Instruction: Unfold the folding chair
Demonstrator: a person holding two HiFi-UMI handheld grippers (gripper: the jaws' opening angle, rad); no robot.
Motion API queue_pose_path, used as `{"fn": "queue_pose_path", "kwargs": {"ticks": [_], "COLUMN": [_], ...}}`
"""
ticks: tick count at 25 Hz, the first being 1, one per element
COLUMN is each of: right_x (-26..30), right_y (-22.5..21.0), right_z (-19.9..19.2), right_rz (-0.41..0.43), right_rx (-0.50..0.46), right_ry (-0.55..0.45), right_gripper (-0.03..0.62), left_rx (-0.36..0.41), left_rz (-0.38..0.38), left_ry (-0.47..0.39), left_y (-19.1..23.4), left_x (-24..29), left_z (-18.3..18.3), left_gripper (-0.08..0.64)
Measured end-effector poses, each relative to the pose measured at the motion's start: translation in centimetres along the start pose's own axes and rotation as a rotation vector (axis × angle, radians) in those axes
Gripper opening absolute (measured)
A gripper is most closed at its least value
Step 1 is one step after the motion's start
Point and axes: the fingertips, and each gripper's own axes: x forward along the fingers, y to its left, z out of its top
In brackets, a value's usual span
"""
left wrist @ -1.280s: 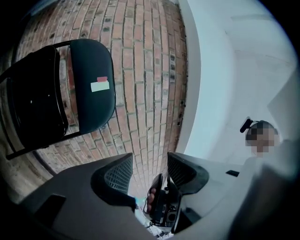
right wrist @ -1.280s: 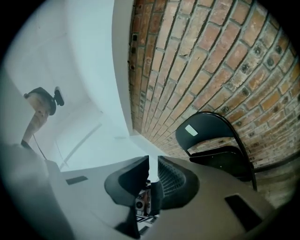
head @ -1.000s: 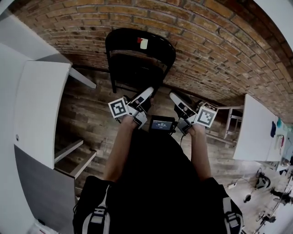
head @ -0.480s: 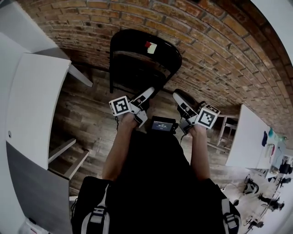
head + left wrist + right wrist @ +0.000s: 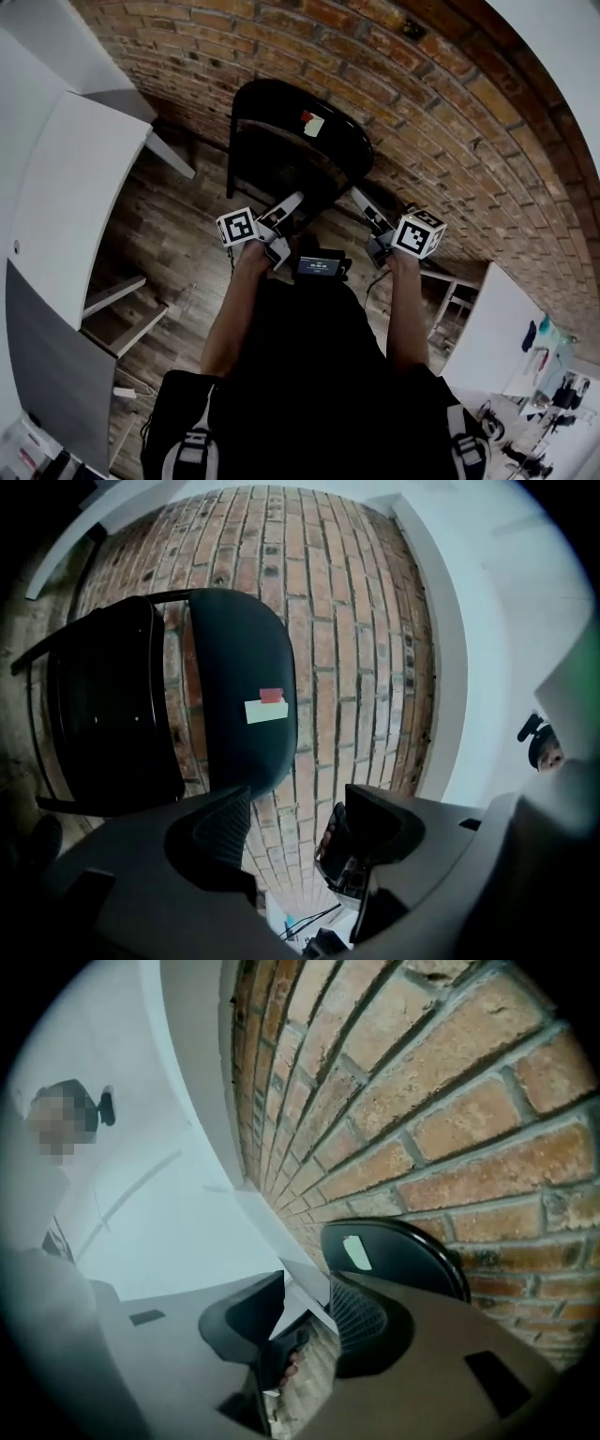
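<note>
Head view, reading from the left: passing a white cabinet standing on the wood floor, well apart from the work. Coming next to the left gripper, pointing toward the folding chair and hovering near its lower part, not touching it. Having just been opening its jaws; now holding them wide apart, with only brick wall showing between the pads and nothing being pinched.

Moving on to the chair itself: standing folded flat and upright against the brick wall, wearing a small pale label near the top of the backrest.

Continuing right to the right gripper, pointing at the chair's right edge, close beside it but apparently not touching. Likewise having just been opening its jaws; holding them apart with nothing between them. Ending at a white table off to the right.

Judging the step: lining up for a first hold, with the unfolding not yet begun. Calling next, probably, for clamping one gripper on the backrest's edge or frame to steady it, taking the seat's edge with the other, and swinging the seat down until the legs spread. Possibly needing room from the wall first, by drawing the chair toward the body.
</note>
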Motion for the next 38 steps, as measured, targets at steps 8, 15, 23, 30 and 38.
{"fn": "queue_pose_path", "kwargs": {"ticks": [8,15,23,30,38], "right_x": [2.6,4.1,6.0,5.6,4.9], "right_y": [-7.6,-11.9,-14.1,-13.5,-7.9], "right_z": [3.7,3.1,2.0,1.5,-1.3], "right_rz": [-0.044,-0.150,-0.252,-0.229,-0.008], "right_rx": [-0.152,-0.268,-0.378,-0.547,-0.610], "right_ry": [0.129,0.223,0.301,0.426,0.559], "right_gripper": [0.173,0.186,0.189,0.187,0.184], "left_rx": [0.093,0.192,0.142,0.086,0.050], "left_rz": [0.042,0.081,0.078,0.074,0.043], "left_ry": [-0.043,0.019,0.010,0.000,-0.019], "left_y": [0.6,0.4,1.7,2.4,2.4], "left_x": [6.8,11.8,12.0,10.4,7.8], "left_z": [1.7,1.4,3.1,3.9,4.6], "left_gripper": [0.336,0.336,0.336,0.336,0.336]}}
